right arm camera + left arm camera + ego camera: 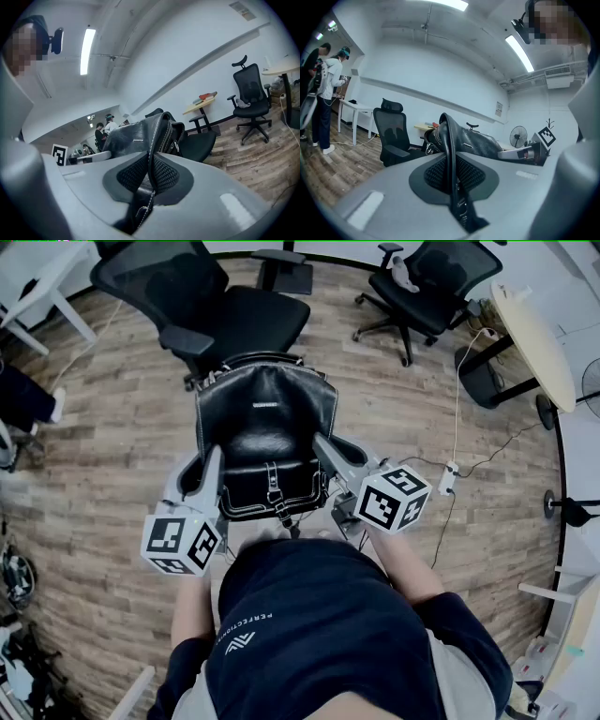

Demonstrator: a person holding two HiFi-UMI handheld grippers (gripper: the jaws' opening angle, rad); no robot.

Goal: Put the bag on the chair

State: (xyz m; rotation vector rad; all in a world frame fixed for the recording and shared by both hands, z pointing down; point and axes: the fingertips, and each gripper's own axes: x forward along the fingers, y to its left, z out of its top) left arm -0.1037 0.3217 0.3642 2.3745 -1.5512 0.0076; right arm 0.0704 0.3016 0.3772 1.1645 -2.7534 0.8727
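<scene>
Your dark shirt [309, 615] fills the bottom of the head view, and a wood-plank floor [122, 427] spreads all round you in an office room. Straight ahead stands a black office chair [248, 315], its seat bare. A second chair [427, 282] stands well apart at the upper right, near a pale round counter [539, 334]. At your right a white cable with a power strip [448, 479] trails over the floor. In the left gripper view, two people [328, 84] stand far off by a white desk.

You hold the black leather bag [267, 442] upright between your two claws, on your side of the chair's seat and not set on it. Your left claw [214, 465] is closed almost fully on the bag's left edge, with a thin leather strip pinched between its meshed pads [436, 171]. Your right claw [328, 451] is clamped the same way on the bag's right edge, with the stitched seam running up between its pads [166, 176].
</scene>
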